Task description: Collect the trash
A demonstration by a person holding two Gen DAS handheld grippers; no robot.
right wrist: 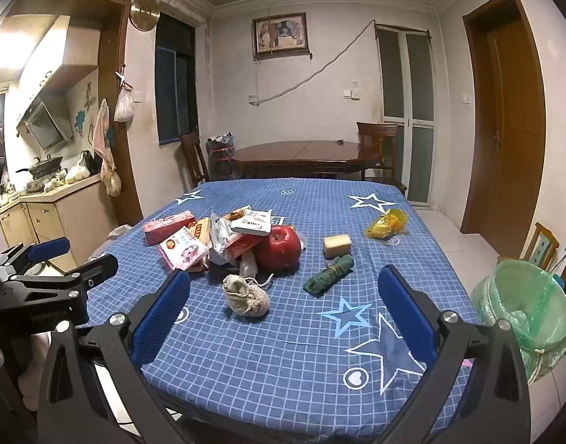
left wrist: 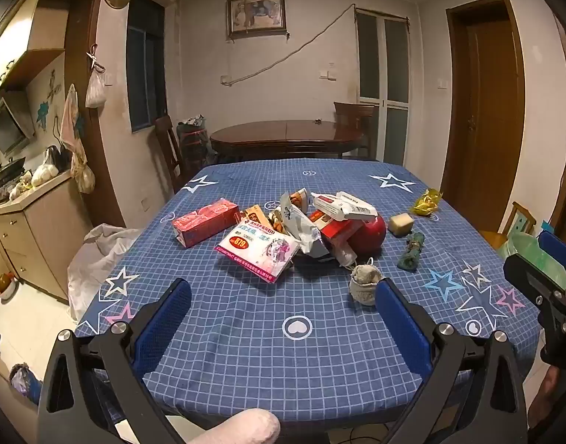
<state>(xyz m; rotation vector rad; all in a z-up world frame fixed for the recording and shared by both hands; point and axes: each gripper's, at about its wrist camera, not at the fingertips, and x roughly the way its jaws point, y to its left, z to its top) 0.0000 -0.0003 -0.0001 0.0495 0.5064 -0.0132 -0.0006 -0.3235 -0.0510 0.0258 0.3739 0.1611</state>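
A pile of wrappers and cartons (left wrist: 301,222) (right wrist: 216,240) lies mid-table on the blue checked cloth (left wrist: 245,333) (right wrist: 283,351), beside a red apple (left wrist: 371,233) (right wrist: 279,248). A crumpled grey mask (left wrist: 364,281) (right wrist: 245,296), a green cloth bundle (left wrist: 412,251) (right wrist: 329,275), a yellow sponge block (left wrist: 400,223) (right wrist: 337,245) and a yellow wrapper (left wrist: 427,201) (right wrist: 388,224) lie apart. My left gripper (left wrist: 283,307) is open and empty above the near edge. My right gripper (right wrist: 283,296) is open and empty, also near the front edge.
A bin with a green liner (right wrist: 523,310) (left wrist: 538,259) stands right of the table. A wooden dining table (left wrist: 286,137) with chairs is behind. A kitchen counter (left wrist: 27,199) is at left. A white bag (left wrist: 97,259) lies on the floor at left.
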